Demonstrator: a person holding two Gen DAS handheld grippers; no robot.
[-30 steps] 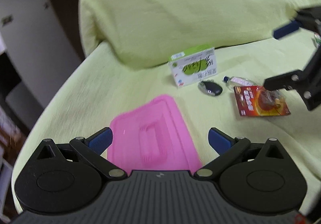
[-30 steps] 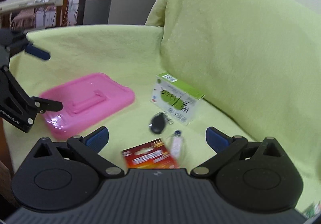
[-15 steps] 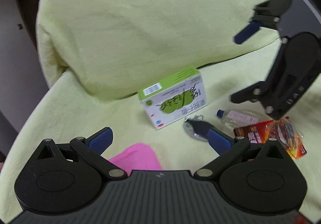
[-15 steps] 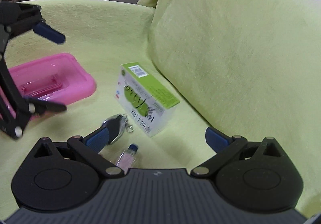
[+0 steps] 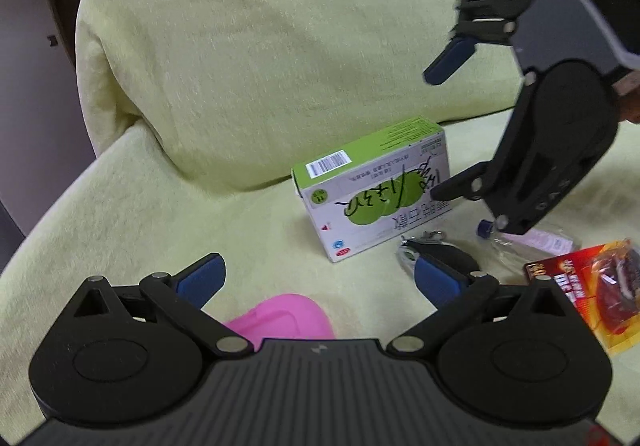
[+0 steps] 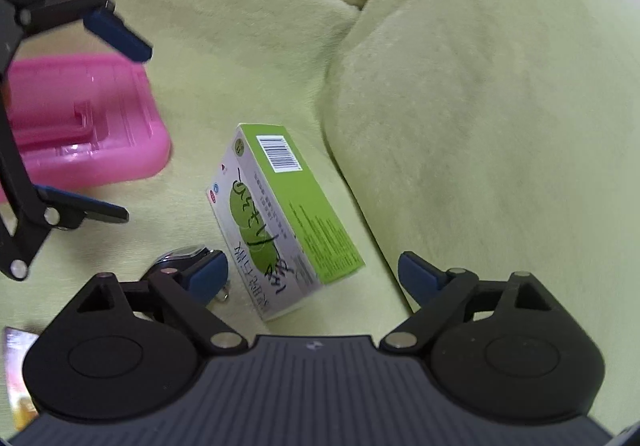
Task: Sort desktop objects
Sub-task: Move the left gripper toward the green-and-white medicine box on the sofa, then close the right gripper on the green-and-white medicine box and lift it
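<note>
Right wrist view: your right gripper [image 6: 312, 274] gapes wide, empty, straddling the green box [image 6: 280, 222].
Left gripper [image 5: 320, 278]: wide, empty.
Box: beside pink container [image 6: 80, 126], on sofa.
Advice: square your jaws across the box's narrow faces.

This looks like a home: a soft sofa [image 5: 248, 58] with a yellow-green cover fills the room.

Soft, even indoor light — no hard shadows, only faint shade under the green box [image 5: 376, 202]. Fisheye bending curves everything toward the rim, corners going black at 1 and 11 o'clock. Motion blur smears the pink tray [image 6: 86, 122] at 9 o'clock — centre stays sharper.
</note>
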